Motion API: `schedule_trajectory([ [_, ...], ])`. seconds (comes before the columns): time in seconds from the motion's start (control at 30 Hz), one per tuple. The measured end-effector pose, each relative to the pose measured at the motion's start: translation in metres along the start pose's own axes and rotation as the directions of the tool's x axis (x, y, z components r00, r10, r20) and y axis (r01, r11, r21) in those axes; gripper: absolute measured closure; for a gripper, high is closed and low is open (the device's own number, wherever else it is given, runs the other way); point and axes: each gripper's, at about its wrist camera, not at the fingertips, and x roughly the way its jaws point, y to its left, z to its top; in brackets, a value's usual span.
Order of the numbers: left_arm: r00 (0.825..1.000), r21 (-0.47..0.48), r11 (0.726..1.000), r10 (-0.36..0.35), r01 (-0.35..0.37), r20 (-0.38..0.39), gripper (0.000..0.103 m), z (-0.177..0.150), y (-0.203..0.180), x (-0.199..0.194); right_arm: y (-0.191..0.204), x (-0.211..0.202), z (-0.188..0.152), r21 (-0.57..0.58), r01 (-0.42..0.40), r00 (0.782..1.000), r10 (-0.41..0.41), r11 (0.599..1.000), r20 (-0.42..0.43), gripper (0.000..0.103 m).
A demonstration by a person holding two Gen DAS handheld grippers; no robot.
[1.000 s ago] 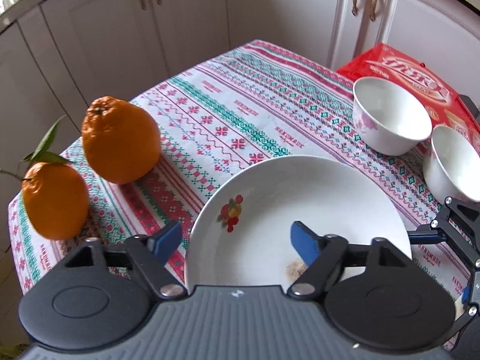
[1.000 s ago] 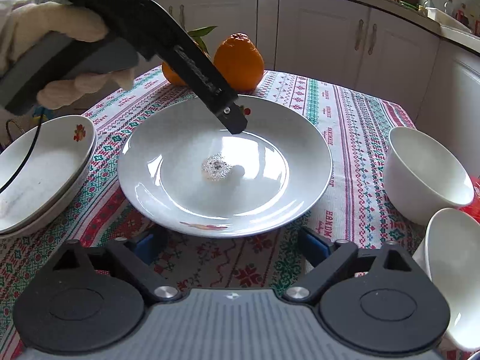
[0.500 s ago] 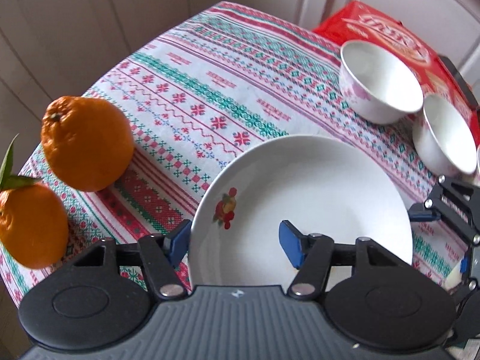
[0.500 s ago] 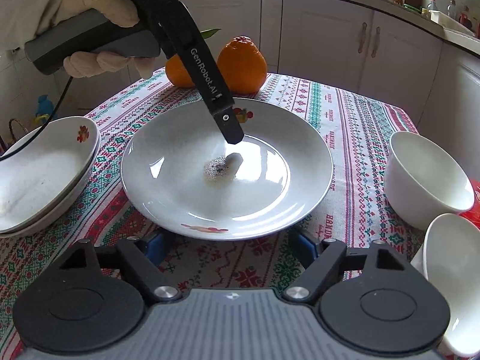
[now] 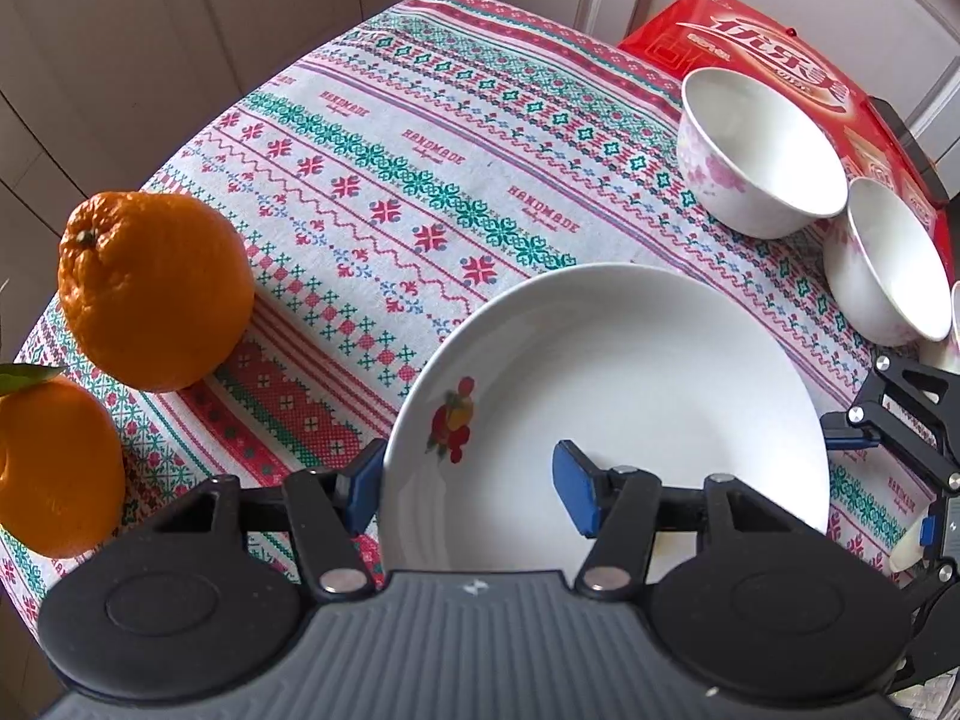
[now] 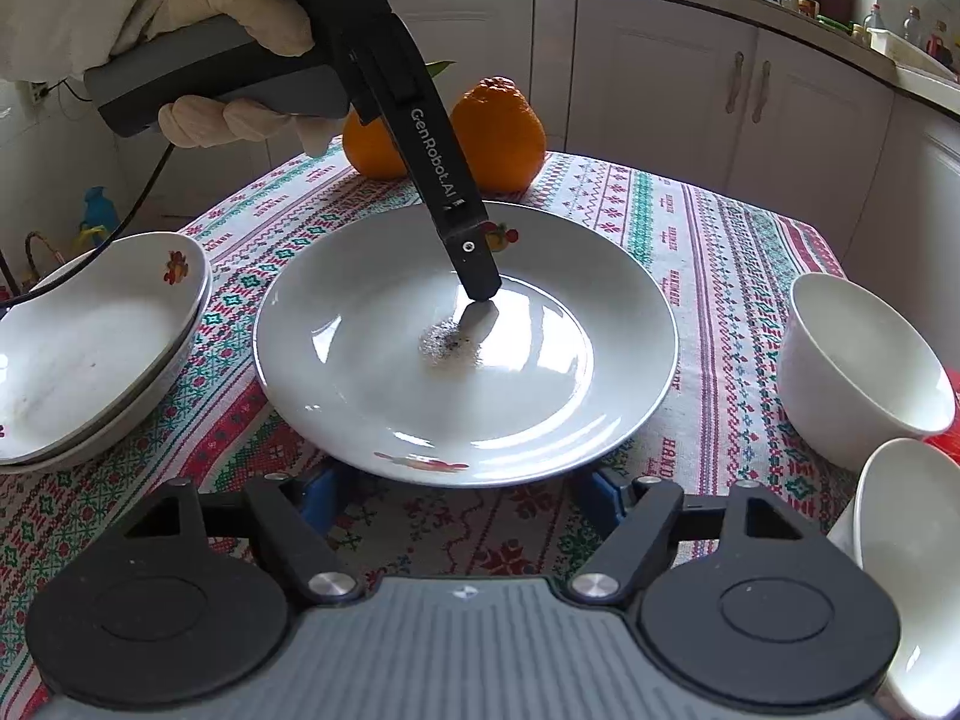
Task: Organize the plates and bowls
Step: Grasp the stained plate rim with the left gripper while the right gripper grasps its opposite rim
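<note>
A white plate (image 5: 630, 390) with a small fruit motif lies on the patterned tablecloth, and a patch of crumbs (image 6: 450, 348) sits at its middle. My left gripper (image 5: 468, 489) points steeply down and straddles the plate's far rim. One blue pad is just outside the edge and the other over the inside. Its jaws are closing with the rim between them. In the right wrist view one left finger (image 6: 474, 264) meets the plate (image 6: 372, 408) surface. My right gripper (image 6: 462, 495) is at the near rim, closing, both pads tucked under the edge and apart from it.
Two stacked deep plates (image 6: 90, 360) lie left of the plate. Two white bowls (image 6: 858, 372) (image 6: 912, 570) stand to its right beside a red packet (image 5: 780, 60). Two oranges (image 5: 150, 288) (image 5: 54, 462) sit at the far table corner. A gloved hand (image 6: 228, 0) holds the left gripper.
The left gripper tipped further down and its finger sank onto the plate's inside. Both grippers' jaws narrowed. The right gripper stayed where it was.
</note>
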Motion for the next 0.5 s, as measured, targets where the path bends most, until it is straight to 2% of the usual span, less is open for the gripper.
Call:
schedule_trajectory([
  [0.5,1.000,-0.014,0.999,-0.029,0.029,0.010,0.046,-0.016,-0.007,-0.009,0.003,-0.008,-0.004,-0.012,-0.020,0.999,0.020,1.000,-0.027,0.022],
])
